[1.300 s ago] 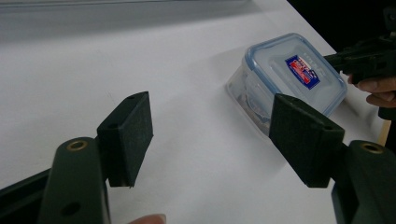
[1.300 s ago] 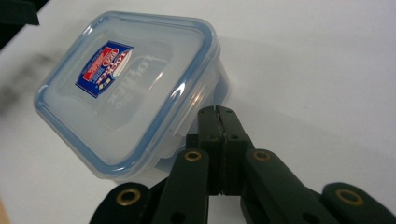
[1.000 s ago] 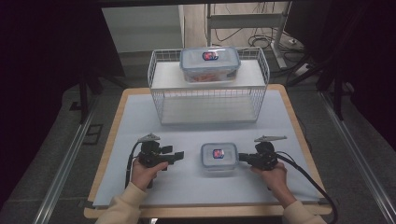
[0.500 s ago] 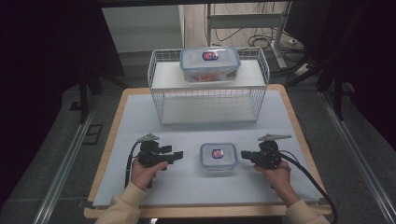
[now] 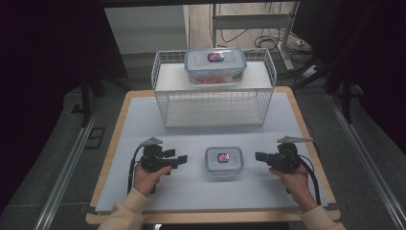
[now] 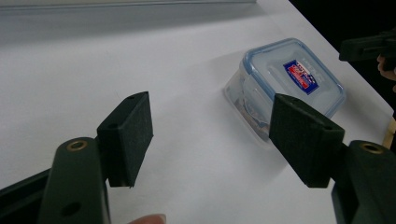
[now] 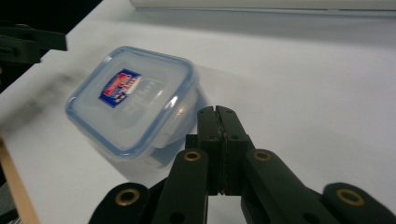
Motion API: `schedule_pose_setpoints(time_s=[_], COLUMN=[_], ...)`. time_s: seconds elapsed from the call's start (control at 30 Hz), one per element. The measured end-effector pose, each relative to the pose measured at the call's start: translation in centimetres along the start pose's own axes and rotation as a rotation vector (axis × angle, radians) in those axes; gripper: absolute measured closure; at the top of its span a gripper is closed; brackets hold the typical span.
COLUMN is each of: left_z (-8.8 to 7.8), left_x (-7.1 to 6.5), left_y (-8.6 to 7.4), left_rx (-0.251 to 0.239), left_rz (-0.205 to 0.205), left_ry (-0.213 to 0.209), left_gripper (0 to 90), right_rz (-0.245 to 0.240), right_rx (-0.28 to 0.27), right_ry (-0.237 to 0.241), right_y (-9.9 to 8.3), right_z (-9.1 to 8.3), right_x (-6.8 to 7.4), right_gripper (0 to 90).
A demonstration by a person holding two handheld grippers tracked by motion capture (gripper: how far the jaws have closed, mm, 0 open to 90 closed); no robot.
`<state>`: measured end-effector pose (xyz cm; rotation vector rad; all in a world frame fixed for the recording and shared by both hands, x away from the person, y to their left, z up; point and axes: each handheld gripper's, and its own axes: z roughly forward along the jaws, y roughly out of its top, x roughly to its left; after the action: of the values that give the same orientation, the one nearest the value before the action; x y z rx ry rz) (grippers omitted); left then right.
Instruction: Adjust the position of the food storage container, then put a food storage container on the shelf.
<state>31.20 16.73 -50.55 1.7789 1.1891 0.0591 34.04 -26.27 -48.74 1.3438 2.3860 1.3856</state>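
A small clear container with a blue-rimmed lid and red-blue label [image 5: 223, 160] sits on the white mat near the front, between both grippers. My left gripper [image 5: 183, 158] points at it from the left, a little apart, open and empty. In the left gripper view the jaws of the left gripper [image 6: 212, 140] stand wide, with the small container [image 6: 299, 79] beyond them. My right gripper [image 5: 257, 156] is just right of the box and clear of it. The right gripper view has the right gripper [image 7: 217, 116] shut on nothing, beside the small container [image 7: 130, 102].
A white wire rack [image 5: 214, 96] stands at the back of the table [image 5: 292, 103]. A larger lidded container [image 5: 215, 64] rests on its top shelf. Dark floor, rails and cables surround the table. The other gripper appears at a top corner of each gripper view.
My right gripper has drawn back to the right, away from the small container's side, and risen slightly. The left gripper and the container have kept still.
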Motion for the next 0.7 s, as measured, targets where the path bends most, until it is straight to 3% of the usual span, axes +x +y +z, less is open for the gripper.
schedule_pose_setpoints(time_s=[0.1, 0.2, 0.3, 0.5, 0.57, 0.7], left_z=[0.0, 0.0, 0.0, 0.4, 0.6, 1.4], left_x=[-0.2, -0.3, -0.4, -1.0, -1.3, -1.5], left_y=[0.0, 0.0, 0.1, 0.4, 0.5, 0.8], left_rx=[0.004, 0.001, -0.003, -0.007, -0.003, 0.007], left_rz=[-0.001, -0.006, -0.007, -0.005, -0.011, -0.026], left_ry=[-0.004, -0.013, -0.017, -0.035, -0.054, -0.077], left_gripper=[29.9, 29.5, 28.3, 25.7, 24.8, 24.3], right_rz=[-0.028, -0.017, -0.012, -0.020, -0.017, 0.000], right_rx=[0.011, 0.004, -0.003, -0.005, 0.006, 0.010], right_ry=[0.013, 0.037, 0.050, 0.057, 0.087, 0.114], right_y=[0.1, 0.4, 0.5, 0.7, 0.9, 1.1], right_z=[0.1, 0.2, 0.3, 0.6, 0.8, 1.3], right_x=[0.5, 0.7, 1.0, 1.6, 1.6, 1.7], right_gripper=[72.3, 57.4, 48.1, 32.4, 26.3, 26.6])
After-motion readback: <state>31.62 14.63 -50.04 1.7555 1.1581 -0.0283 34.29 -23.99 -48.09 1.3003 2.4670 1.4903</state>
